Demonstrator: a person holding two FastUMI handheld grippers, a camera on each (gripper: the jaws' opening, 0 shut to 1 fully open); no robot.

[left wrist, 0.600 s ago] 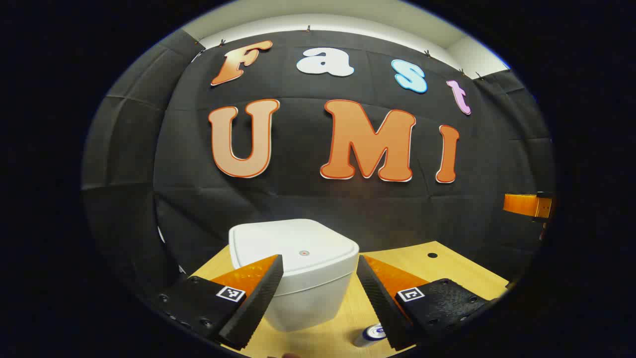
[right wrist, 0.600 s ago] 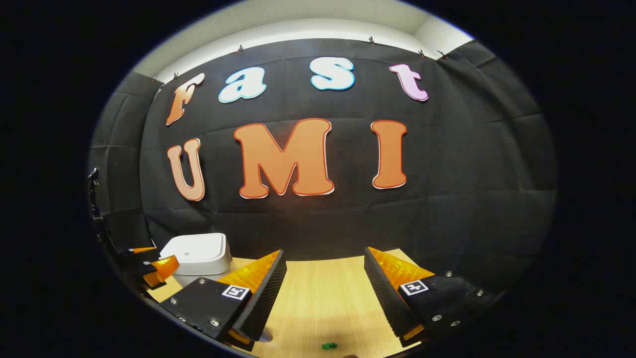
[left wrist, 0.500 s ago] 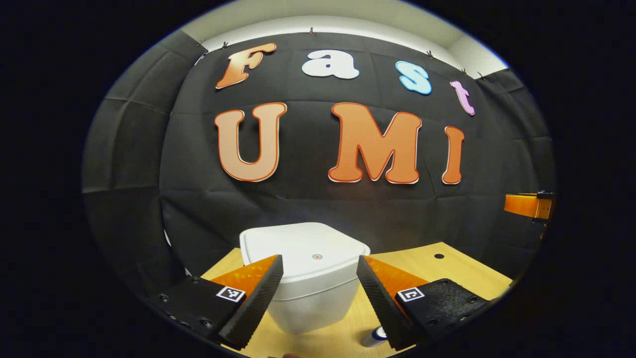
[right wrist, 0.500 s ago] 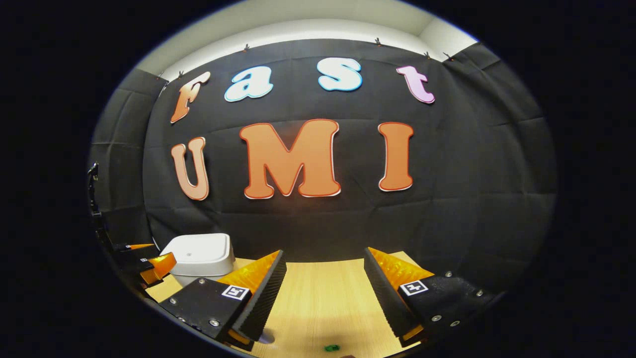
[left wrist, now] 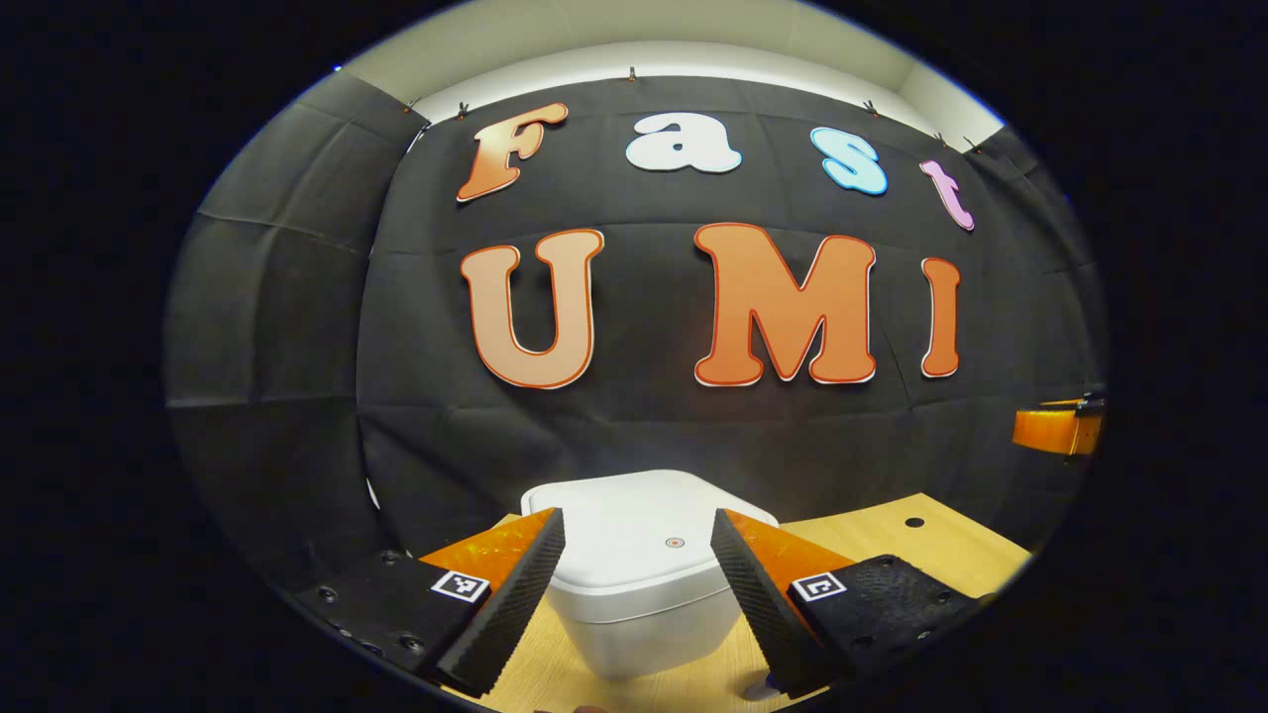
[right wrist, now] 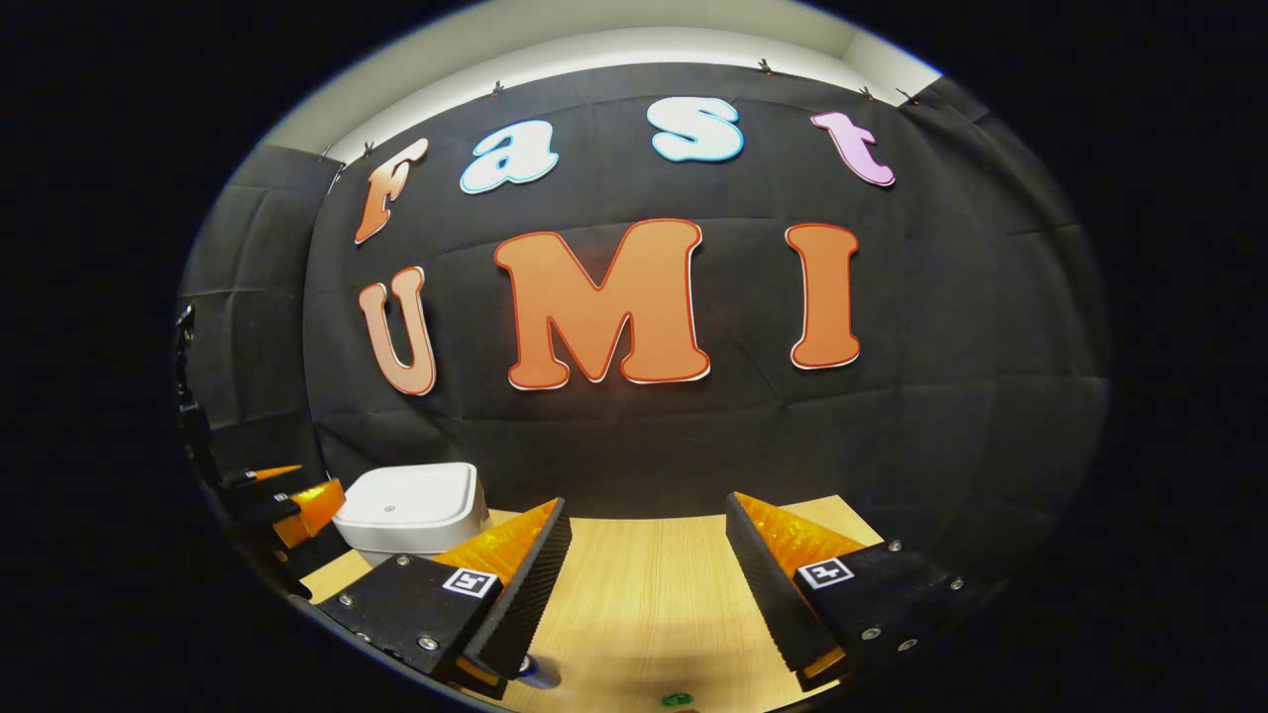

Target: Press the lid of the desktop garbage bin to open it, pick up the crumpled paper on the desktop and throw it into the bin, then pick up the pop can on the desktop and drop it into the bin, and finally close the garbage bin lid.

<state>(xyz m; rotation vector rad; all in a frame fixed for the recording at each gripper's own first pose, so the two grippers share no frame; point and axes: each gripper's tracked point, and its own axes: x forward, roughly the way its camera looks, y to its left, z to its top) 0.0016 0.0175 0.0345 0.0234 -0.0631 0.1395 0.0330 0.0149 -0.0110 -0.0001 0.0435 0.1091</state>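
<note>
Both grippers stand wide open and hold nothing. The left gripper [left wrist: 637, 584] is near the closed white bin [left wrist: 644, 555] on the wooden table [right wrist: 644, 594]; the right gripper [right wrist: 649, 584] is well apart from it.

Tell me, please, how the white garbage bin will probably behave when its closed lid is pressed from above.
The garbage bin looks like thin plastic, so probably light; a hard press might shift it on the smooth wooden table. Its body narrows toward the base, so an off-centre press could tip it. Pressing near the lid's small red dot seems safest.
</note>
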